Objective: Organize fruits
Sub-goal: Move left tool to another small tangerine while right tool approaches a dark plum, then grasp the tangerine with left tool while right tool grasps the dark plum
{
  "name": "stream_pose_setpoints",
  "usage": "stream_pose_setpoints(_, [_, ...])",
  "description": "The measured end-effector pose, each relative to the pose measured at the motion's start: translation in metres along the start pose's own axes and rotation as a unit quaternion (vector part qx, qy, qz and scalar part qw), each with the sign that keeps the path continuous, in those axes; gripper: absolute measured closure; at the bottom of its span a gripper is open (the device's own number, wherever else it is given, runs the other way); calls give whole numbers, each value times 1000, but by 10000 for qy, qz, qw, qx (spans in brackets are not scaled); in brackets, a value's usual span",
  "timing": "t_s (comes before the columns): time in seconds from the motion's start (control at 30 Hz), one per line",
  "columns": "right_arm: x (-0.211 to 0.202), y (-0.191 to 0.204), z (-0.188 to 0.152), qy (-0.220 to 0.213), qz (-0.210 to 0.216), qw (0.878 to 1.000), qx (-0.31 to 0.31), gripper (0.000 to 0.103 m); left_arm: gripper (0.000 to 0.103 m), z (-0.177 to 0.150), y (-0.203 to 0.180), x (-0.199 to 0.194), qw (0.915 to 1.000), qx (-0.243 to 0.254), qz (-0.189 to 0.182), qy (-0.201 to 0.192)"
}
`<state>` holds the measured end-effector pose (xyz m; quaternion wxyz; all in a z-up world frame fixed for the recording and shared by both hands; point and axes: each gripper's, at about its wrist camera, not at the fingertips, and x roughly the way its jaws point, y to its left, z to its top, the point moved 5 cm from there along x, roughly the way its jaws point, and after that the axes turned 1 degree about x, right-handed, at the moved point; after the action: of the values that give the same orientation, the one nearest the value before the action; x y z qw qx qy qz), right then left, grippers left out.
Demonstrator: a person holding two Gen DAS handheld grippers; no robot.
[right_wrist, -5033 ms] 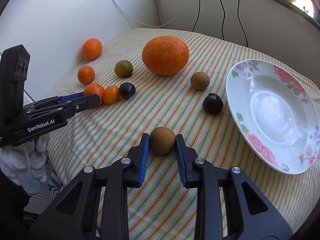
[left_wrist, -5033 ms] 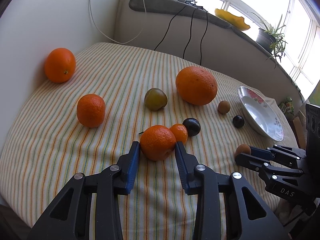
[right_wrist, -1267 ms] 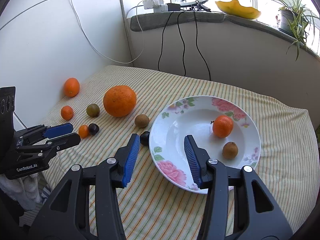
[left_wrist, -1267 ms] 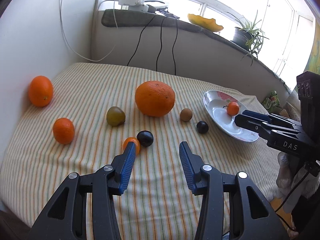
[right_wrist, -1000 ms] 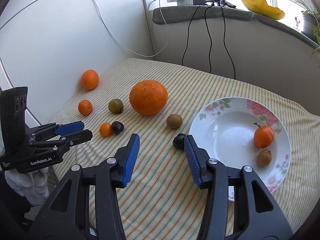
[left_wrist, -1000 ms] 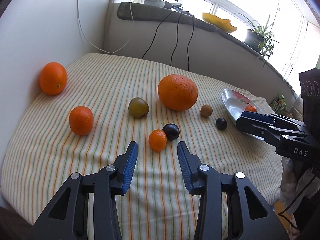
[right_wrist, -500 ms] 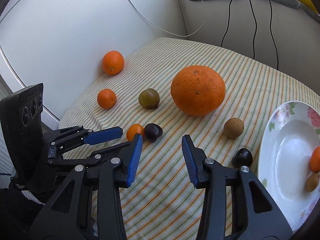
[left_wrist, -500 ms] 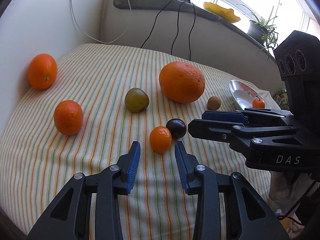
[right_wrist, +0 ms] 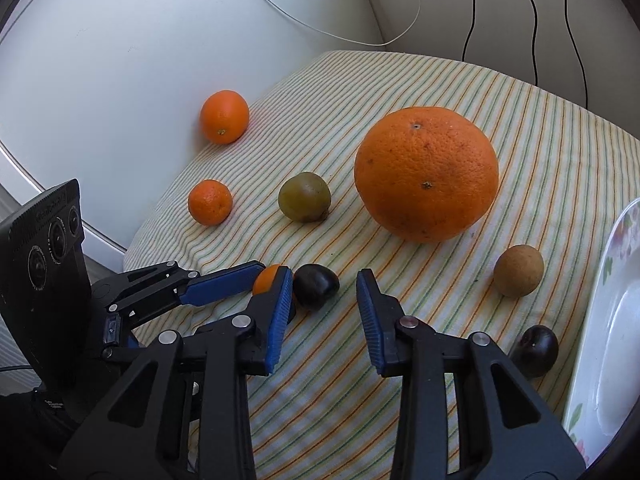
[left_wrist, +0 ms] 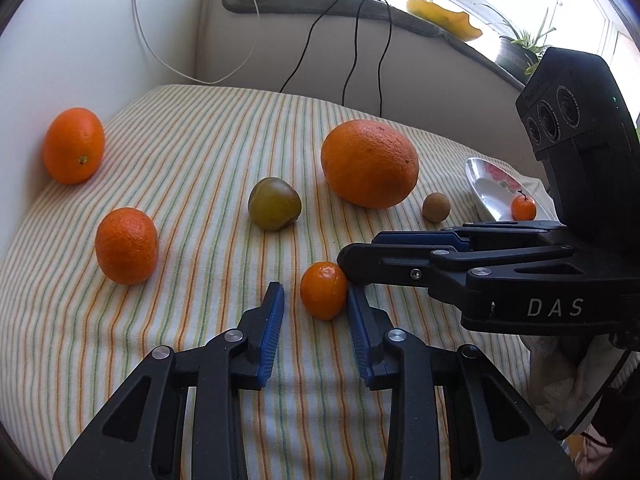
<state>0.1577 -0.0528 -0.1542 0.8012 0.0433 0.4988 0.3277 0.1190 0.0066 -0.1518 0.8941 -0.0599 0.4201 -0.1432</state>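
My left gripper (left_wrist: 315,300) is open, its jaws on either side of a small orange fruit (left_wrist: 323,290) that lies on the striped cloth; the fruit touches the right finger. My right gripper (right_wrist: 323,284) is open and empty, just in front of a dark plum (right_wrist: 316,286). In the left wrist view my right gripper (left_wrist: 352,266) hides that plum. A white flowered plate (left_wrist: 494,190) at the right holds a small orange fruit (left_wrist: 523,208). A big orange (left_wrist: 370,164), a green-brown plum (left_wrist: 274,204), a brown fruit (left_wrist: 436,208) and two oranges (left_wrist: 126,245) (left_wrist: 74,145) lie on the cloth.
A second dark plum (right_wrist: 535,350) lies by the plate's rim (right_wrist: 612,280). A white wall (right_wrist: 120,60) runs along the left of the table. Cables (left_wrist: 352,60) hang from the sill behind. The table's edge (right_wrist: 160,208) drops off at the left.
My left gripper has moved in around the small orange fruit. My right gripper has come left from the plate and closer to the dark plum.
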Motion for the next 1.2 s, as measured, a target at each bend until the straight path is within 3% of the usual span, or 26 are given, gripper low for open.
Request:
stream_pose_setpoints(0.13, [-1, 1, -1, 31, 38, 10000, -26, 72, 81, -1, -2, 1, 10000, 72, 49, 4])
stream_pose_setpoints(0.17, [0, 3, -1, 54, 89, 9999, -26, 77, 81, -1, -1, 1, 10000, 58, 48, -7])
stream_pose_setpoints(0.5, [-3, 9, 1, -59, 11, 10000, 1, 79, 82, -1, -2, -4, 10000, -17, -6, -56])
stream_pose_setpoints(0.8, [-42, 4, -13, -394, -185, 9991, -8, 79, 82, 2, -16, -20, 9997, -1, -171, -184])
stream_pose_setpoints(1.2, [-111, -30, -38, -915, -757, 9925, 279, 79, 82, 14, -68, -20, 9973, 312, -618, -263])
